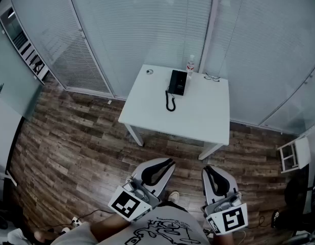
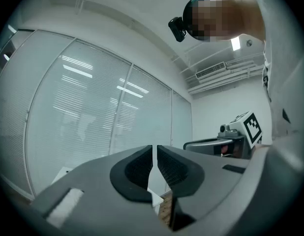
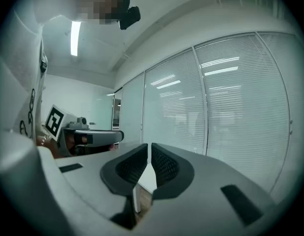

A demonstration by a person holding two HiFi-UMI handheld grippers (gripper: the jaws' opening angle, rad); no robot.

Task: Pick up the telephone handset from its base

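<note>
A black telephone (image 1: 177,82) sits near the far edge of a white table (image 1: 198,121). Its handset rests on the base, and the coiled cord (image 1: 170,102) loops toward me. Both grippers are held close to my body, well short of the table and above the wooden floor. My left gripper (image 1: 170,162) is shut with nothing between its jaws, whose tips meet (image 2: 154,149). My right gripper (image 1: 207,170) is likewise shut and empty, its tips together (image 3: 149,146). A corner of the table (image 3: 144,178) shows between the right jaws.
A clear water bottle (image 1: 190,65), a small round object (image 1: 149,71) and a thin wire-like item (image 1: 212,77) lie on the table's far edge. Glass walls with blinds stand behind it. A white rack (image 1: 292,154) stands at right, and cables (image 1: 76,221) lie on the floor at left.
</note>
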